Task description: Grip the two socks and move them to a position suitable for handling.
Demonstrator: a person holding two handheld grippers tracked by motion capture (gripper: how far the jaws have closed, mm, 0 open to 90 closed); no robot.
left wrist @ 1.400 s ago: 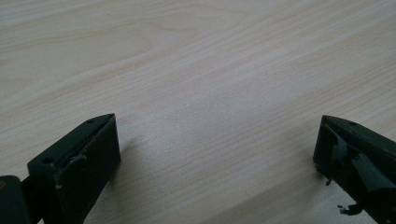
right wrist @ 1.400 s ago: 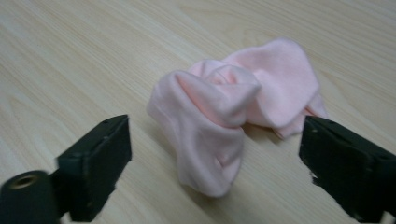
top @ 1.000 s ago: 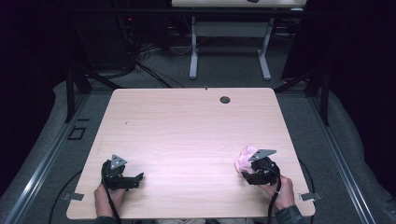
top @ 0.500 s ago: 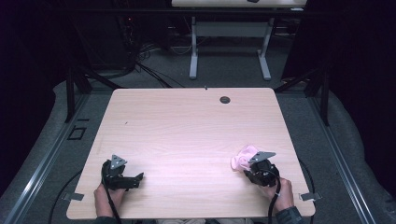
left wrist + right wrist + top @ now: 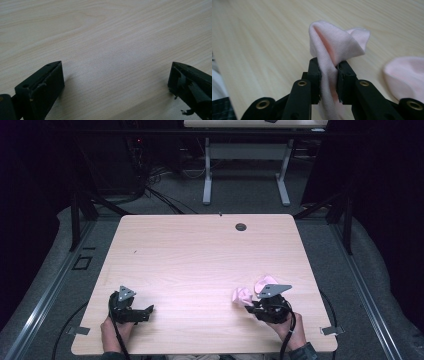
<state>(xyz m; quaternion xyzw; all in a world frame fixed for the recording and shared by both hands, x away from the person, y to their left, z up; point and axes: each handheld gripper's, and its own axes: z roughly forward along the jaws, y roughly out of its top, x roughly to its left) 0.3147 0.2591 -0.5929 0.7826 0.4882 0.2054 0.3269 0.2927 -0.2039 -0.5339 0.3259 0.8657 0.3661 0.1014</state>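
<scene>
Two grippers sit near the front edge of the wooden surface point(image 5: 200, 255) in the high view: the left gripper point(image 5: 145, 310) rests well apart from the right gripper point(image 5: 248, 306), which pinches a pink cloth point(image 5: 243, 296). Left gripper view: its jaws stand wide apart over bare wood. Right gripper view: the jaws, having just closed, clamp a fold of the pink cloth point(image 5: 332, 50), with more of it lying beside them.

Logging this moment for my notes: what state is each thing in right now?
Pink cloth: bunched, pinched upright, another part lying on the table.
Right gripper: fingers just closed, shut on the pink cloth.
Left gripper: fingers wide apart, nothing between them, low over the table.
</scene>
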